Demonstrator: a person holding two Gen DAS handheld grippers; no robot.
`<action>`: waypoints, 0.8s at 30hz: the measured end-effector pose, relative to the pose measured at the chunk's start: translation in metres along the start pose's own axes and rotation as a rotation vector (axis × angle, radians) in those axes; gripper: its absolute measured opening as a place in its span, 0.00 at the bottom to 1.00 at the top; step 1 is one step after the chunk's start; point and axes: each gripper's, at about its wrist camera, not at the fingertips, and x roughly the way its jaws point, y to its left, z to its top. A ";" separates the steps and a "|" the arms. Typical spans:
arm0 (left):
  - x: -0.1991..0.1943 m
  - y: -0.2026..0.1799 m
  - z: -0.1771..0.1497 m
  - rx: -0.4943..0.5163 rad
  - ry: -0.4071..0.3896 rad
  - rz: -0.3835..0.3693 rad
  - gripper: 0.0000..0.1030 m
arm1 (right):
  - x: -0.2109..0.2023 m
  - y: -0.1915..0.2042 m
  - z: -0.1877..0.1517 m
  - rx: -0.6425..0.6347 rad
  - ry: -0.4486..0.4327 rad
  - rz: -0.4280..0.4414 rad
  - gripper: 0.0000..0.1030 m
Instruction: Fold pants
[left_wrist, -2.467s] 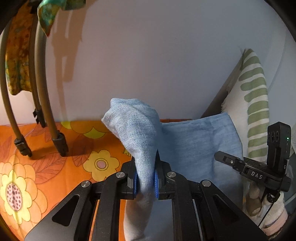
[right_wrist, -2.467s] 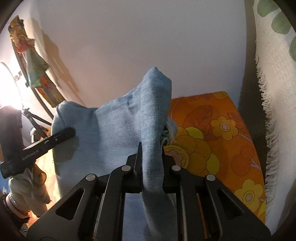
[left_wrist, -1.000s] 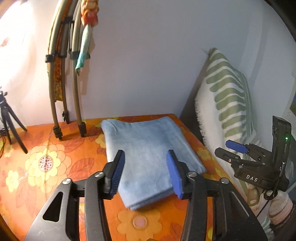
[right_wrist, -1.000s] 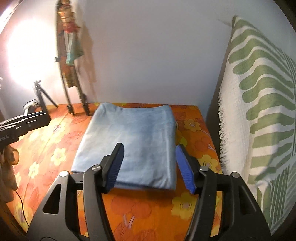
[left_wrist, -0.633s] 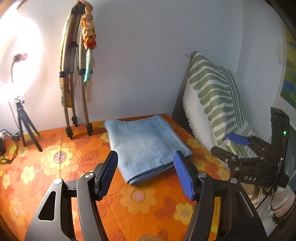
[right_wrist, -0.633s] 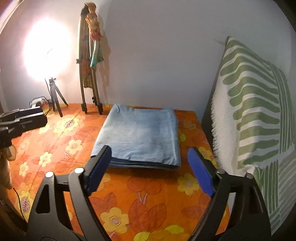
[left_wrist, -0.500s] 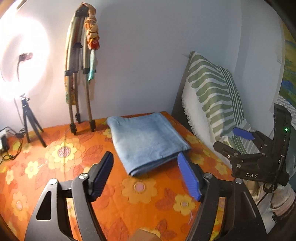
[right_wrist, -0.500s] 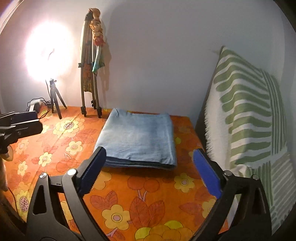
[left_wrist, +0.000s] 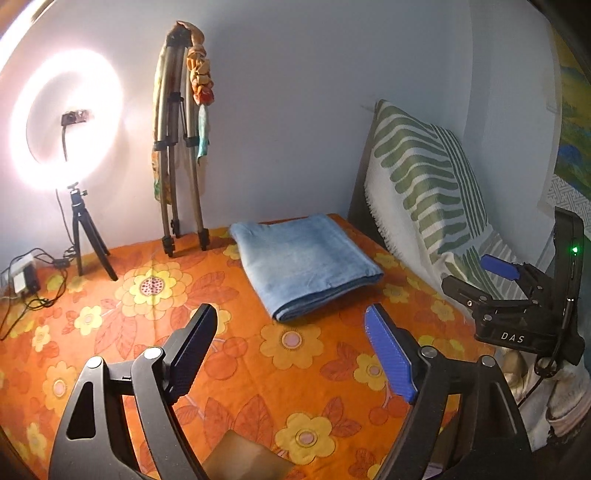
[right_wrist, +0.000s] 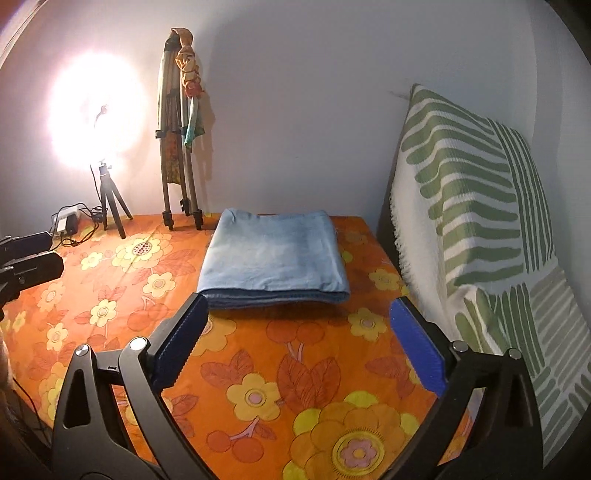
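The pants (right_wrist: 273, 254) lie folded into a flat blue stack at the far edge of the bed, near its right corner, thick fold facing me — by the look of it the folding is done. My left gripper (left_wrist: 291, 354) is opening with nothing between its jaws; my right gripper (right_wrist: 295, 347) stands wide and empty, well short of the cloth. The orange flowered bedspread (right_wrist: 306, 391) covers the bed — a striped green pillow (right_wrist: 472, 192) leans at its right edge, a folded tripod (left_wrist: 177, 155) and ring light (left_wrist: 66, 122) stand against the white wall.
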 end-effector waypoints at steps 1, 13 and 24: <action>-0.001 0.000 -0.001 0.002 0.003 0.002 0.80 | -0.001 0.001 -0.002 0.001 0.002 -0.003 0.98; -0.008 -0.002 -0.007 0.015 0.009 0.023 0.80 | -0.006 0.008 -0.010 0.011 0.009 0.002 0.98; -0.012 -0.001 -0.006 0.020 0.002 0.029 0.80 | -0.007 0.008 -0.009 0.011 0.009 0.002 0.98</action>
